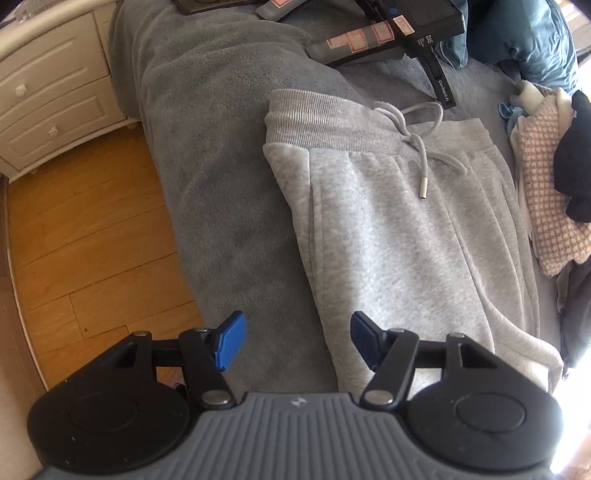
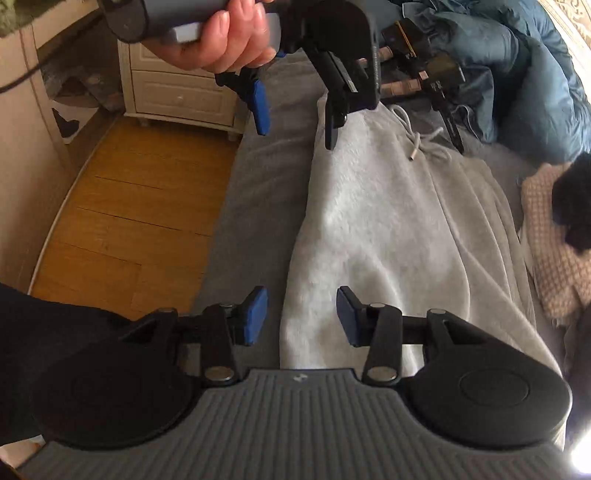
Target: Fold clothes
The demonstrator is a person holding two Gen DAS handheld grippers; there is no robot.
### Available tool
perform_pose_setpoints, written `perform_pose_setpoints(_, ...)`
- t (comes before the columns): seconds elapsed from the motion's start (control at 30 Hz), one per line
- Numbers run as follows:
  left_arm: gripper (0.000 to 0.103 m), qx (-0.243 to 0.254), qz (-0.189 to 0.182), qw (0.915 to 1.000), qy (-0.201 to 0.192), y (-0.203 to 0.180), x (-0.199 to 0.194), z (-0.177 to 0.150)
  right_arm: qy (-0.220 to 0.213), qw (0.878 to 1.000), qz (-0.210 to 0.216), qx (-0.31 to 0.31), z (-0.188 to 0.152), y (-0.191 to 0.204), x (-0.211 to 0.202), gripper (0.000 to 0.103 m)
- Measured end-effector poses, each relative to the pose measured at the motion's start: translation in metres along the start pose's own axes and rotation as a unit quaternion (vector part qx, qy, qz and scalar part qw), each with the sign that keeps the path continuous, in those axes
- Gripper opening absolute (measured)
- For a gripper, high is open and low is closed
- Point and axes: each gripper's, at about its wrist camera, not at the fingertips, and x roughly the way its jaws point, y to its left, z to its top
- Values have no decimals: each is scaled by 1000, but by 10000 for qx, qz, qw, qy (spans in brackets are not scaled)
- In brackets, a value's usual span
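Light grey sweatpants [image 1: 399,236] lie flat on a grey blanket [image 1: 221,155], waistband and tied drawstring [image 1: 417,144] at the far end. My left gripper [image 1: 297,339] hovers open above the pants' left edge, nothing between its blue pads. In the right wrist view the same pants [image 2: 376,229] stretch away, and my right gripper [image 2: 301,315] stands open over their near left edge. The left gripper [image 2: 295,118], held by a hand [image 2: 229,40], hangs open above the waistband area.
A wooden floor [image 1: 88,258] and a white drawer unit [image 1: 48,92] lie left of the bed. Spare black grippers [image 1: 399,33] rest at the bed's far end beside a blue duvet [image 2: 517,85]. A pink checked cloth [image 1: 546,206] with a black garment [image 1: 572,162] sits right.
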Motion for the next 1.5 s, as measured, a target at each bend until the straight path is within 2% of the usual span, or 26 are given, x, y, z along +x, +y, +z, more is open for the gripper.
perform_pose_setpoints(0.07,64,282,18,9996,97,0,-1,12,43,9997,-107,-216,27,8,22,41)
perform_pose_setpoints(0.17,64,806,40,9962,318,-2,2,26,312,9994,-99,-85,48,-1,60,40)
perform_pose_setpoints(0.23,64,1217,41,9913,504,-3,7,35,471,9970,196,590,52,-26,70,32)
perform_pose_setpoints(0.27,64,1386,0,9887,562,-4,9,41,550,9936,343,926,54,-39,75,17)
perform_pose_setpoints(0.3,64,1555,-40,9859,621,-5,11,47,628,9888,490,1262,56,-51,80,11)
perform_pose_setpoints(0.33,64,1683,-96,9834,669,-7,13,51,695,9819,644,1638,57,-65,85,10)
perform_pose_setpoints(0.37,64,1788,-173,9813,697,-9,15,58,660,9635,877,2441,47,-88,84,9)
perform_pose_setpoints(0.4,64,1870,-243,9795,706,-11,17,65,620,9380,1103,3227,37,-111,83,9)
perform_pose_setpoints(0.43,64,1901,-309,9785,731,-13,19,69,576,9061,1327,3974,27,-133,82,9)
perform_pose_setpoints(0.5,64,1925,-452,9768,818,-18,24,78,493,8389,1868,5088,-2,-164,89,9)
perform_pose_setpoints(0.63,64,2024,-649,9691,1250,-29,45,83,554,7761,2279,5854,-32,-184,108,9)
perform_pose_setpoints(0.7,64,2012,-789,9653,1466,-33,55,81,646,7563,2440,6035,-41,-190,120,9)
perform_pose_setpoints(0.8,64,1791,-887,9665,1612,-36,70,76,700,7436,2604,6118,-46,-193,129,9)
perform_pose_setpoints(0.9,65,1389,-869,9742,1554,-34,81,74,644,7339,2777,6166,-52,-196,132,9)
perform_pose_setpoints(1.0,65,1183,-796,9801,1379,-35,83,71,573,7108,2986,6342,-65,-200,138,9)
perform_pose_setpoints(1.03,64,1141,-755,9817,1323,-36,83,70,573,7067,3019,6373,-67,-201,138,9)
perform_pose_setpoints(1.1,57,1077,-711,9841,1220,-41,79,69,576,6986,3083,6431,-70,-202,138,11)
perform_pose_setpoints(1.2,47,1108,-753,9855,1042,-50,69,68,676,7020,3068,6392,-65,-206,134,20)
perform_pose_setpoints(1.23,44,1112,-781,9856,1010,-52,66,69,690,7069,3020,6359,-62,-207,129,24)
perform_pose_setpoints(1.3,35,1109,-811,9860,950,-56,60,70,609,7213,2885,6267,-59,-210,115,37)
perform_pose_setpoints(1.37,26,1093,-853,9863,897,-58,54,72,424,7328,2566,6287,-62,-212,91,47)
perform_pose_setpoints(1.4,24,1083,-856,9866,872,-58,50,74,315,7356,2382,6333,-65,-212,78,49)
perform_pose_setpoints(1.47,18,1030,-817,9876,852,-56,44,77,81,7195,2149,6604,-80,-210,50,51)
perform_pose_setpoints(1.5,15,992,-758,9883,870,-56,40,78,-53,7006,2020,6843,-92,-205,34,52)
